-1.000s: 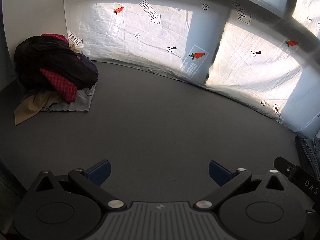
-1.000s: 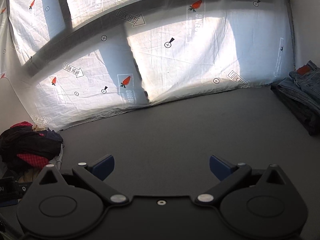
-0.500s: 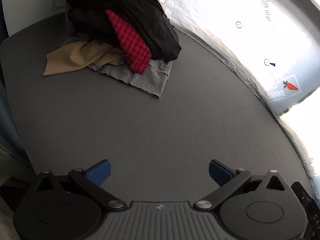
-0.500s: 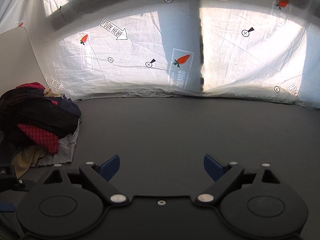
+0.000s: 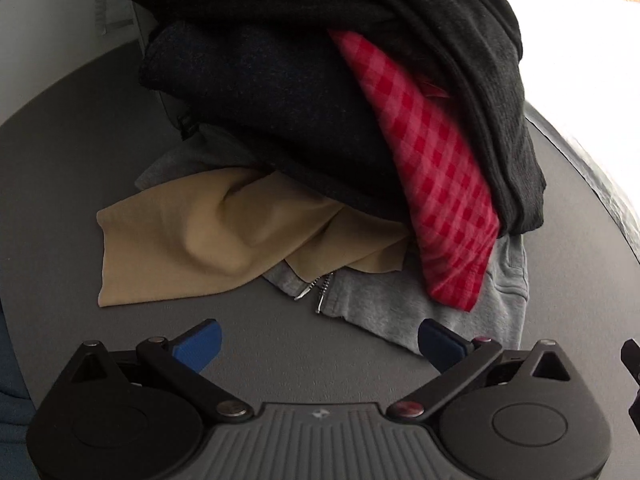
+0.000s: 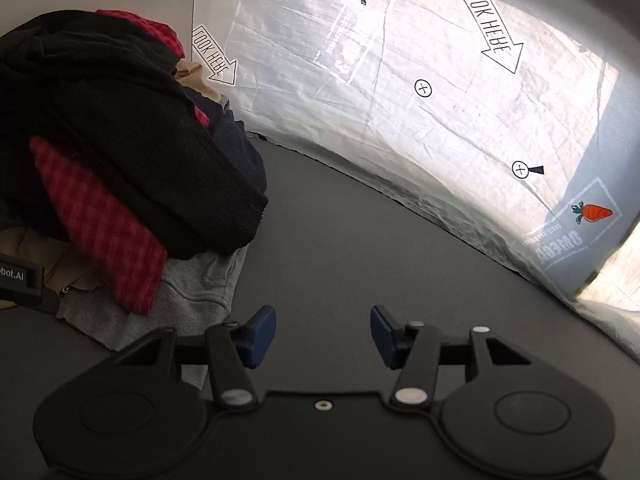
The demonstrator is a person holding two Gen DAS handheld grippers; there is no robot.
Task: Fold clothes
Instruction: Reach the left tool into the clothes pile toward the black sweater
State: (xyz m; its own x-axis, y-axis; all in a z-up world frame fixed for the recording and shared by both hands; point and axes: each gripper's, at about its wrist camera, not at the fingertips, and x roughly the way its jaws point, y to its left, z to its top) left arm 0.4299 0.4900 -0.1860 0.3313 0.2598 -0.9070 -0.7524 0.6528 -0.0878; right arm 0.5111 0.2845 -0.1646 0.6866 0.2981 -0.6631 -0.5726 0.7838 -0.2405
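Observation:
A heap of unfolded clothes fills the left wrist view: a black knit (image 5: 460, 40) on top, a red checked cloth (image 5: 436, 184), a dark navy garment (image 5: 272, 92), a tan cloth (image 5: 208, 236) and a grey zip garment (image 5: 392, 304) at the bottom. My left gripper (image 5: 320, 340) is open and empty, just short of the grey garment's zip edge. The heap also shows in the right wrist view (image 6: 120, 152) at the left. My right gripper (image 6: 323, 334) is open and empty, over bare table beside the grey garment (image 6: 200, 284).
The dark grey table (image 6: 380, 260) runs to a white printed sheet (image 6: 400, 80) hanging along its far edge. Part of the left gripper's body (image 6: 20, 280) shows at the right wrist view's left edge.
Both grippers have moved left toward the clothes heap, which now looms much larger. The left gripper has come up to the heap's front edge. The right jaws have narrowed somewhat.

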